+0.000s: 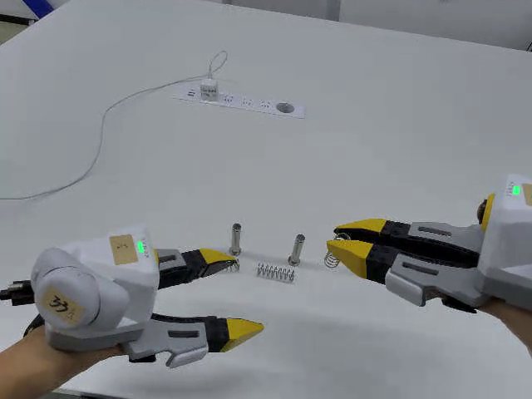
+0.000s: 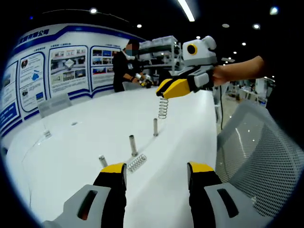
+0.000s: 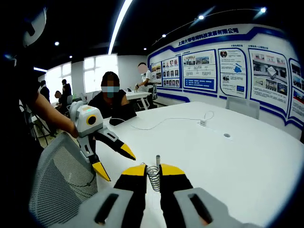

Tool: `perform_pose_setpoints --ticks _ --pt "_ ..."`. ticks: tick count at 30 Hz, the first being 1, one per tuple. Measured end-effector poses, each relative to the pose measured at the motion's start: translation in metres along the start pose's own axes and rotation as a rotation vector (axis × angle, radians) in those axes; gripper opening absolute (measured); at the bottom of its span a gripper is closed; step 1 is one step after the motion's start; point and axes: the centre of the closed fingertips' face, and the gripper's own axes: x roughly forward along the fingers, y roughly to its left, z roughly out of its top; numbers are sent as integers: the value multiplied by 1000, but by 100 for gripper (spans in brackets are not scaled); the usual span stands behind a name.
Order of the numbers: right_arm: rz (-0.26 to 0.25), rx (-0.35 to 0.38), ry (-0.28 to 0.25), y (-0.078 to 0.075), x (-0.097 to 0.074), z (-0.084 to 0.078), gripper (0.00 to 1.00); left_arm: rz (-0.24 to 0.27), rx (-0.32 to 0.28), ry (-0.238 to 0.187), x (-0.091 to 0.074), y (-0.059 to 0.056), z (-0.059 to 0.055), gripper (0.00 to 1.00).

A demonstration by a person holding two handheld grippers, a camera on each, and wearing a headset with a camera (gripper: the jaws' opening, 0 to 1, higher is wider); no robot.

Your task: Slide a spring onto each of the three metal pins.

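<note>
Near the front edge of the white table [image 1: 399,125], the head view shows the left gripper [image 1: 233,295] with its jaws spread and nothing between them. The right gripper [image 1: 336,239] has its yellow-tipped jaws clamped on a small coiled steel spring [image 1: 332,259]. A short upright silver metal pin [image 1: 236,238] and a second pin [image 1: 297,248] stand between the grippers. A loose coiled spring [image 1: 275,272] lies flat between the two pins. A white power strip [image 1: 241,101] lies toward the far edge.

In the left gripper view, the spread jaws of the left gripper [image 2: 156,167] frame the loose coiled spring [image 2: 137,162] and three pins [image 2: 132,145] in a row. The right gripper [image 2: 162,91] holds the small coiled steel spring [image 2: 163,108] hanging from its tips.

In the right gripper view, the small coiled steel spring [image 3: 153,179] sits pinched between the jaws of the right gripper [image 3: 153,168]. One pin [image 3: 157,160] stands just behind it. The left gripper [image 3: 118,166] is spread wide beyond.
</note>
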Motion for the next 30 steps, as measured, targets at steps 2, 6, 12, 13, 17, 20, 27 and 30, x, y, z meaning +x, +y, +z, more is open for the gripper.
perform_pose_setpoints --ticks 2,6,12,13,17,20,27,30 --pt "-17 9 -1 -5 -1 -1 10 28 -5 -6 -3 5 0 55" --pt "-46 18 -5 -13 -3 -1 10 81 -31 -49 -11 13 6 59" --pt "-91 40 -2 -28 -10 -7 10 141 -49 -53 -17 23 4 67" --pt "-101 44 -3 -31 -12 -9 10 148 -54 -57 -18 24 4 68" --pt "-130 63 -8 -40 -16 -11 11 160 -61 -60 -20 24 5 73" --pt "-152 68 -3 -48 -20 -13 11 163 -60 -62 -21 25 8 76" --pt "-191 78 -3 -61 -24 -17 11 219 -73 -96 -31 37 20 85" --pt "-208 85 -2 -66 -26 -19 11 252 -98 -107 -37 41 20 92"
